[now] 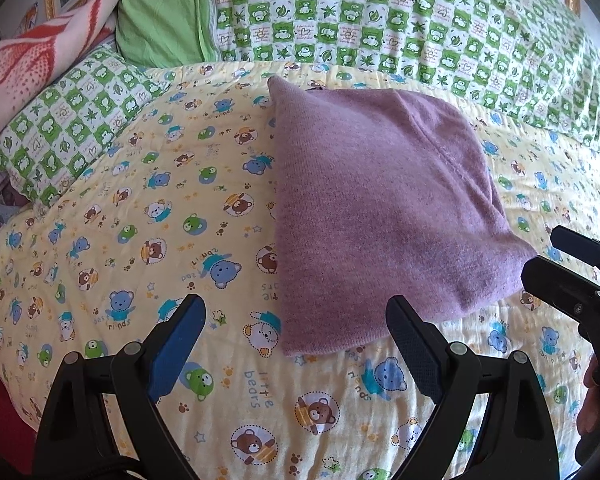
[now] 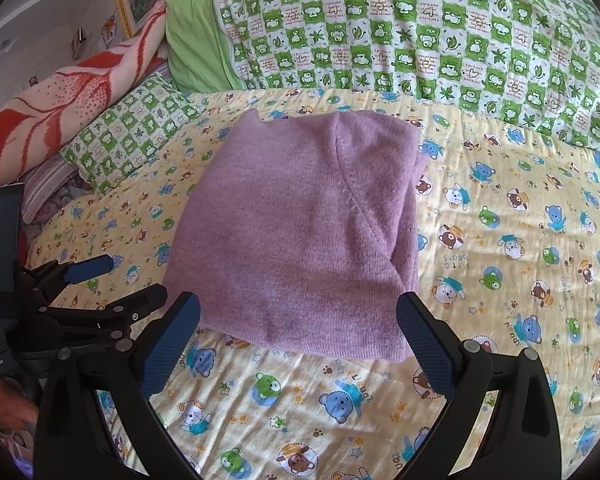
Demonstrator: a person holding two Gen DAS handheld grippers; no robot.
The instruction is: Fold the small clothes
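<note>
Both grippers are spread wide and hold nothing. The left gripper [image 1: 296, 312] hovers over the yellow bear-print quilt [image 1: 180, 208] beside the folded purple knit garment [image 1: 380, 208], the right gripper [image 2: 298, 312] before its near edge. Green checked bedding [image 2: 420, 28] lines the quilt's far edge.

The folded garment [image 2: 300, 232] lies on the quilt [image 2: 500, 280]; pillows [image 2: 420, 32] sit beyond at twelve o'clock, a blanket [image 2: 60, 108] at ten, both grippers near its six o'clock edge.
</note>
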